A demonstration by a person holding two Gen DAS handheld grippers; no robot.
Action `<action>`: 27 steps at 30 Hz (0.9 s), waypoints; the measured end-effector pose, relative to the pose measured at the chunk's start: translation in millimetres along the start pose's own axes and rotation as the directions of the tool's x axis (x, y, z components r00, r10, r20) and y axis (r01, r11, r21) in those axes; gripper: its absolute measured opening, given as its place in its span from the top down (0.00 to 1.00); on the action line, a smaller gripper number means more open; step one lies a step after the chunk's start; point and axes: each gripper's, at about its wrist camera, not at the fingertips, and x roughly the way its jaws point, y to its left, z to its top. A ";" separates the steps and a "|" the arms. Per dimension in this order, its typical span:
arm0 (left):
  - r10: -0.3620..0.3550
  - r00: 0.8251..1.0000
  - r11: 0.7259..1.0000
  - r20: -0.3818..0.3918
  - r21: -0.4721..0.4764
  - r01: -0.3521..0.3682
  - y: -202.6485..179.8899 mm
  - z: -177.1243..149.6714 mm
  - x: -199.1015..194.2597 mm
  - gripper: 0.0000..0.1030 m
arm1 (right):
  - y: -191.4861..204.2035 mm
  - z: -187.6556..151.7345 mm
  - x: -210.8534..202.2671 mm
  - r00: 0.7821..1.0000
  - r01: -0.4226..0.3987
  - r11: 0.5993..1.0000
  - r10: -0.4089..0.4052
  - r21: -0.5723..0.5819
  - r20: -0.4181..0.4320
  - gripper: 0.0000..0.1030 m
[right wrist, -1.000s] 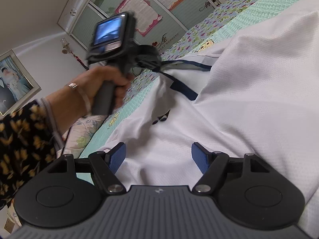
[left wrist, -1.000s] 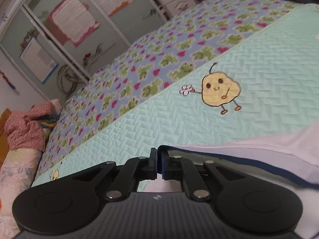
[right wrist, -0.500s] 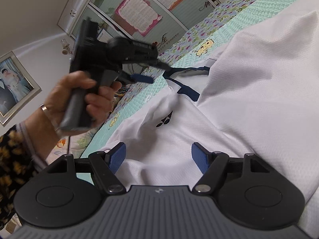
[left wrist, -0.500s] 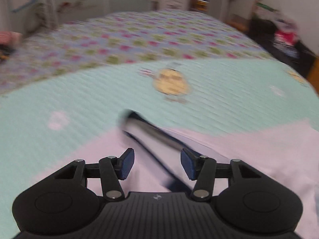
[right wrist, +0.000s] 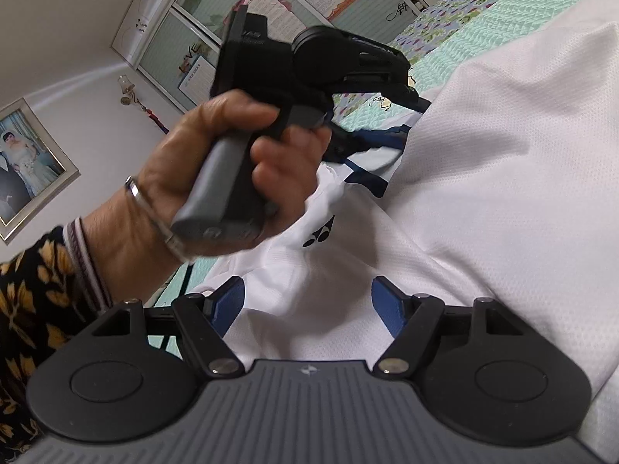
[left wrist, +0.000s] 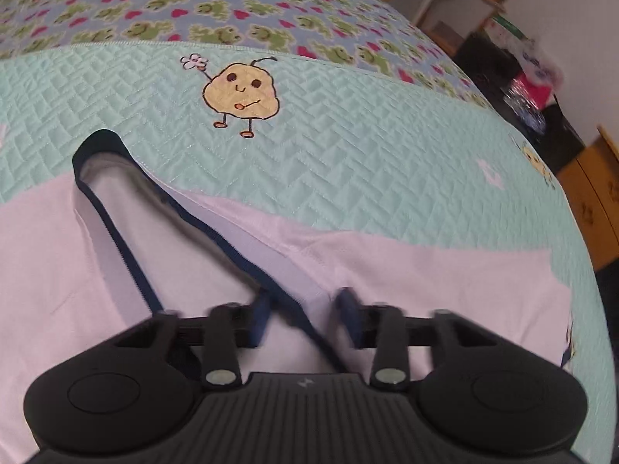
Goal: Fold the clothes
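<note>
A white shirt with a navy-trimmed collar lies on the mint quilt. My left gripper is open, its blue pads on either side of the collar trim just above the cloth. In the right wrist view the same shirt lies partly folded over, a small black logo showing. My right gripper is open and empty above the shirt's near part. The person's hand holds the left gripper body over the collar.
A frog-and-heart bedspread covers the far bed. A cartoon patch sits on the quilt beyond the collar. A wooden cabinet and dark clutter stand off the bed's right edge. Wardrobe doors fill the wall.
My left gripper let go of the collar, opened, and swung right and down over the shirt. The collar now lies flat on the bed. My right gripper stayed open and still.
</note>
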 end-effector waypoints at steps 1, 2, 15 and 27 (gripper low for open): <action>-0.017 1.000 1.000 0.000 -0.015 0.017 -2.4 0.6 0.8 0.90 | -0.2 -0.1 0.1 1.000 -0.001 1.000 0.001 0.001 0.000 0.29; -0.011 1.000 1.000 0.012 -0.012 0.011 -6.7 2.3 -0.4 0.92 | -1.0 -0.7 -0.4 1.000 -0.001 1.000 0.001 0.001 0.000 0.29; 0.039 0.977 0.999 0.211 -0.004 -0.039 -52.3 89.6 -16.3 0.89 | -4.5 -1.8 -0.8 1.000 -0.012 1.000 0.012 0.007 -0.001 0.29; 0.168 0.958 0.983 0.231 0.040 -0.182 12.7 53.8 -84.9 0.36 | -5.8 -2.9 -0.1 1.000 -0.008 1.000 0.008 0.004 -0.003 0.29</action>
